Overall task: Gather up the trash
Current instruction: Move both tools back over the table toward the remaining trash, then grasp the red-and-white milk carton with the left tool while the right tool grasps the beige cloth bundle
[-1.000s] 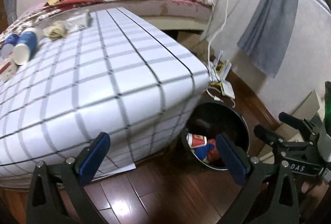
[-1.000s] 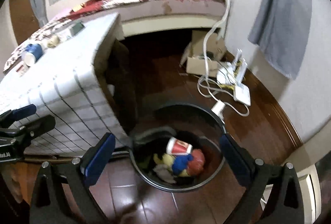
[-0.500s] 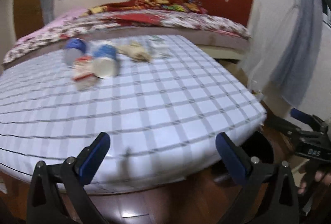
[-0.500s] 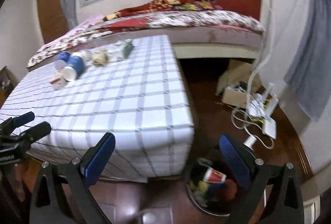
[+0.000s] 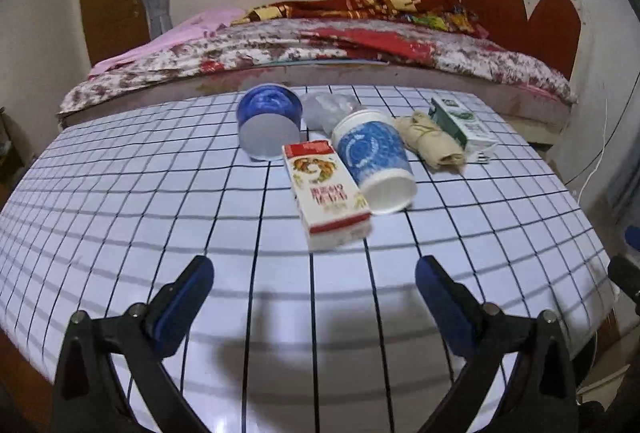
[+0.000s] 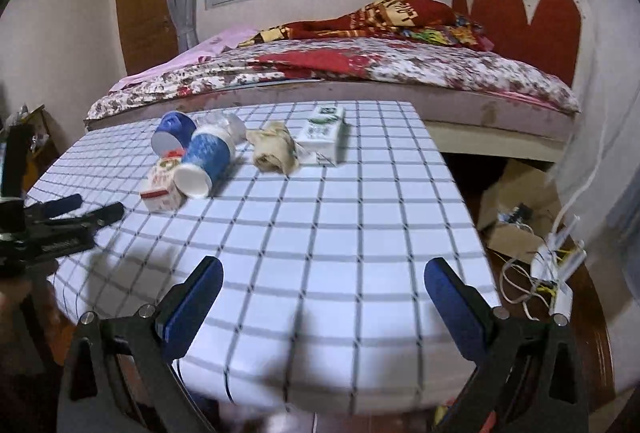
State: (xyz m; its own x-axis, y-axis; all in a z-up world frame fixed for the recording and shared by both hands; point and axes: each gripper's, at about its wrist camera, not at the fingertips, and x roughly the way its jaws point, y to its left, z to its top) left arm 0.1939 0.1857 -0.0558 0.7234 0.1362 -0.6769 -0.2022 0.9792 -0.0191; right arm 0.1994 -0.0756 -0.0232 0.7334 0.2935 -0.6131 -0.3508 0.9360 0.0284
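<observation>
The clear plastic thing [image 5: 330,109] sits mostly hidden behind the two blue cups [image 5: 372,157], so what it is cannot be told. The words on the red and white carton [image 5: 326,189] are too small and blurry to read. In the right wrist view that carton [image 6: 162,185] is partly behind a cup.

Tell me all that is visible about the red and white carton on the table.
The red and white carton is a small rectangular box, apparently paperboard, with red bands at both ends and a printed picture above red characters. It lies flat on the checked tablecloth, long side running away from the camera. Its right edge appears to touch the blue paper cup lying on its side. It is the piece nearest the left gripper, which is open and not touching it.
</observation>
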